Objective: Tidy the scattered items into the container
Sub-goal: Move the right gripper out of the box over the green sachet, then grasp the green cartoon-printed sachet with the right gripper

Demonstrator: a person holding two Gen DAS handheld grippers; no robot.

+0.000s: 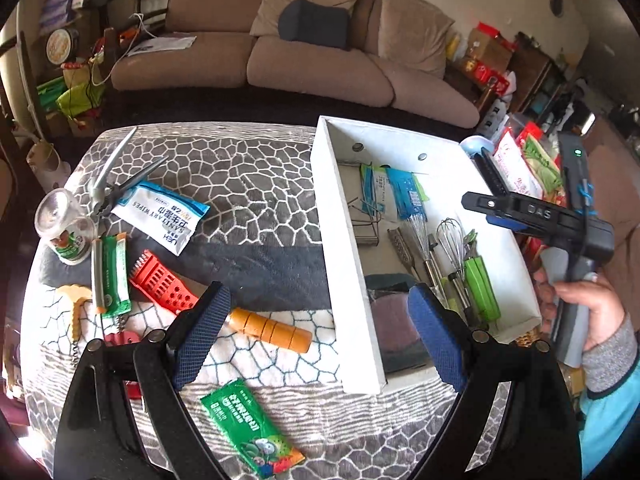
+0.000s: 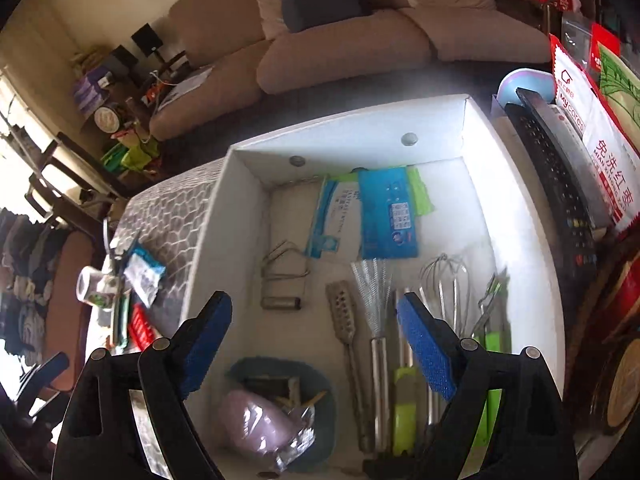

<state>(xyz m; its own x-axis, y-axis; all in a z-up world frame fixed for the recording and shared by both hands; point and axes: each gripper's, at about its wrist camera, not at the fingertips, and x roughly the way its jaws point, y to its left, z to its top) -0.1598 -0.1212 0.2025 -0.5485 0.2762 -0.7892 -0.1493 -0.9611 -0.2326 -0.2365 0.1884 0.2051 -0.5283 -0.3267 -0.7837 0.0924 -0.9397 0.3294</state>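
A white box (image 1: 352,264) stands on the patterned table and holds whisks, packets and utensils; it also shows in the right wrist view (image 2: 208,248). Left of it lie an orange carrot-shaped piece (image 1: 270,329), a green packet (image 1: 250,428), a red comb-like tool (image 1: 162,282), a white wipes pack (image 1: 160,212), a green stick packet (image 1: 114,276), pliers (image 1: 120,184) and a clear cup (image 1: 66,228). My left gripper (image 1: 316,336) is open and empty above the carrot and the box's near wall. My right gripper (image 2: 316,348) is open and empty over the box; it also shows in the left wrist view (image 1: 532,216).
A brown sofa (image 1: 304,60) stands behind the table. Snack bags and a dark remote (image 2: 560,184) crowd the right side beside the box. A red keyring item (image 1: 124,338) and a beige corkscrew (image 1: 74,308) lie at the table's left edge.
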